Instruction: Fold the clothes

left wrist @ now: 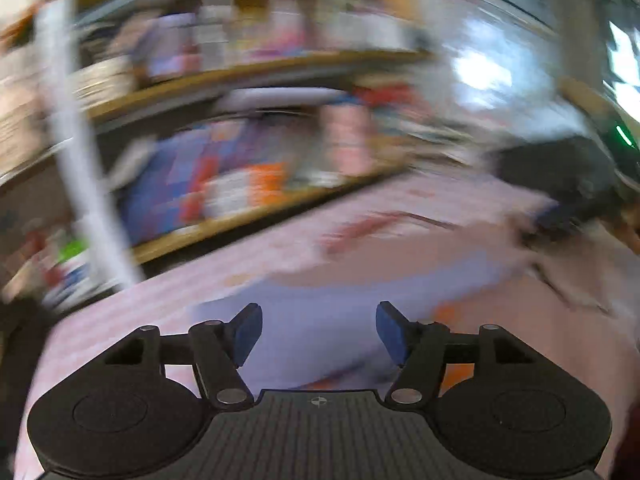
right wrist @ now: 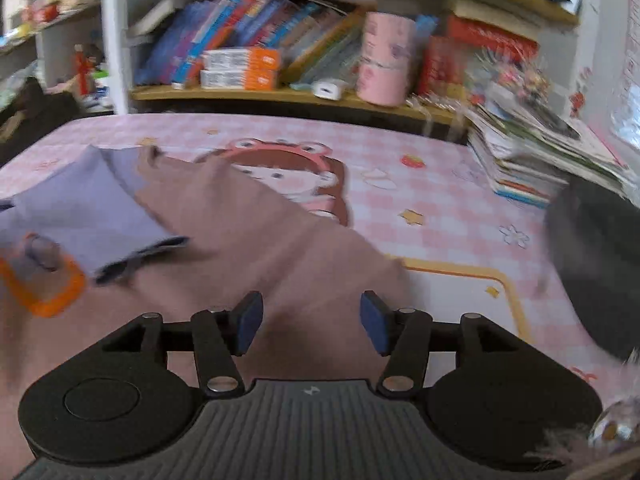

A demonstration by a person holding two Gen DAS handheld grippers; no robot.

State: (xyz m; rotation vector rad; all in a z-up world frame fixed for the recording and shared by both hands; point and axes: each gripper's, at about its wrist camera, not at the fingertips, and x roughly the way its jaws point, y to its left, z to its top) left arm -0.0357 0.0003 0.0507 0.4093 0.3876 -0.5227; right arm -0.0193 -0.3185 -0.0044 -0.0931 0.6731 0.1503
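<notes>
A dusty-pink garment (right wrist: pixel 256 240) with a lavender part (right wrist: pixel 80 208) and an orange patch (right wrist: pixel 52 284) lies spread on the pink checked table mat (right wrist: pixel 440 200). My right gripper (right wrist: pixel 311 326) is open and empty just above the garment's near edge. In the blurred left wrist view, my left gripper (left wrist: pixel 319 332) is open and empty over the lavender part (left wrist: pixel 316 312) of the garment; the pink part (left wrist: pixel 460 256) lies beyond.
A wooden shelf (right wrist: pixel 280 94) with books, orange boxes and a pink canister (right wrist: pixel 384 60) runs along the far edge. A stack of booklets (right wrist: pixel 532 156) and a dark object (right wrist: pixel 596 264) sit at the right. A white pole (right wrist: pixel 114 36) stands at the back left.
</notes>
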